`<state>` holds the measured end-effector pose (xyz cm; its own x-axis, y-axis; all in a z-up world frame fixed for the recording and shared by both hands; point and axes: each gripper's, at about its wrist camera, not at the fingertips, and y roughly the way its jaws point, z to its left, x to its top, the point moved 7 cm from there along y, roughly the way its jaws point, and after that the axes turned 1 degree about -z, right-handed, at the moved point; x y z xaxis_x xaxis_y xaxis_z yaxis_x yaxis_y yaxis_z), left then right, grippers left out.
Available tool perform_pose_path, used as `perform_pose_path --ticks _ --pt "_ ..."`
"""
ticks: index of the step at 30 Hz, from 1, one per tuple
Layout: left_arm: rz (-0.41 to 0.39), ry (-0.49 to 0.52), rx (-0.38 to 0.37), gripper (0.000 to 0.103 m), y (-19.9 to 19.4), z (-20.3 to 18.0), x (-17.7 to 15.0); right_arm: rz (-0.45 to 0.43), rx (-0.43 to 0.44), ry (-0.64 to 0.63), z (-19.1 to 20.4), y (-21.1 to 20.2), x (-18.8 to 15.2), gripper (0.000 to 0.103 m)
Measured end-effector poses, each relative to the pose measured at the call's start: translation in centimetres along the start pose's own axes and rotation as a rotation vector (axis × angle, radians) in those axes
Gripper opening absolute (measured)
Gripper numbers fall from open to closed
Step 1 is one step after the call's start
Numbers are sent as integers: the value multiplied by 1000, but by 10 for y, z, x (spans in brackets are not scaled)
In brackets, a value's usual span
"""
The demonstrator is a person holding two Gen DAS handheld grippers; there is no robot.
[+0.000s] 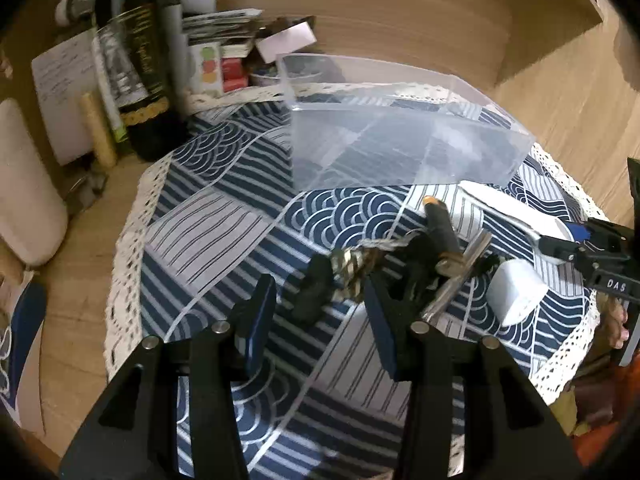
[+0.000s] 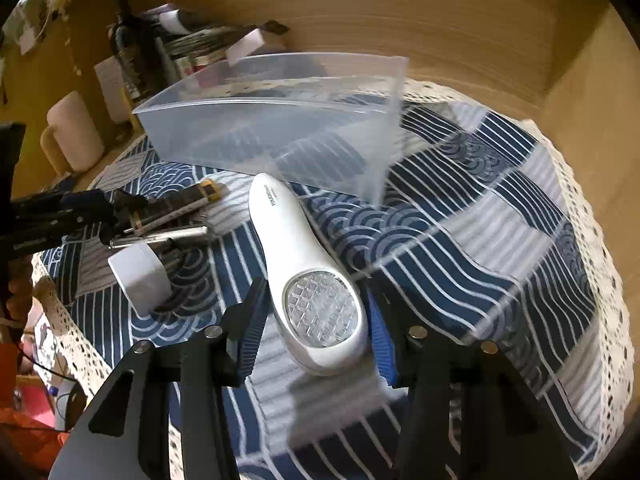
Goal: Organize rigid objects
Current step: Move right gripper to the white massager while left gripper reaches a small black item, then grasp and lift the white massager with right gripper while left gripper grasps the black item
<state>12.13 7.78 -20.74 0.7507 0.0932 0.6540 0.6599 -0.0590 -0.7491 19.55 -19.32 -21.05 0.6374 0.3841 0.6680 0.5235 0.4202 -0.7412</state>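
A clear plastic bin (image 1: 400,136) (image 2: 280,128) stands empty on the blue patterned cloth (image 1: 224,216). My left gripper (image 1: 320,312) is open over a bunch of keys with a black fob (image 1: 316,292) and a dark stick-shaped item (image 1: 442,228). A small white cup-shaped piece (image 1: 514,292) (image 2: 140,276) lies to the right of the keys. My right gripper (image 2: 316,320) is open, its fingers on either side of the round head of a white handheld device (image 2: 304,272), which lies on the cloth.
A dark wine bottle (image 1: 136,56), papers and small boxes (image 1: 224,60) crowd the back left. A white rounded object (image 1: 24,192) sits at the far left. The round table's lace edge (image 2: 600,280) drops off at the right. Wooden walls stand behind.
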Motion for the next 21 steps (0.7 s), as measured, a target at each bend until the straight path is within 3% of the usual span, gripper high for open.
perform_pose_path --ticks 4,8,10,11,12,14,21 --pt "58 11 3 46 7 5 -11 3 13 49 -8 -3 -4 44" --pt "59 44 17 46 12 -1 -9 8 9 57 -6 2 -8 60" --pt "57 49 21 46 16 -4 -6 -10 -18 50 -4 4 -6 60" --pt "52 55 27 46 17 -5 -5 -17 -17 50 -3 4 -6 57" --pt "46 59 35 42 19 -6 -4 -25 -15 53 -3 3 -6 46" --pt "31 70 50 25 19 -6 -3 -30 4 56 -3 2 -6 44" --pt "-1 39 56 25 10 -2 -6 -89 -32 7 3 -20 -6 37"
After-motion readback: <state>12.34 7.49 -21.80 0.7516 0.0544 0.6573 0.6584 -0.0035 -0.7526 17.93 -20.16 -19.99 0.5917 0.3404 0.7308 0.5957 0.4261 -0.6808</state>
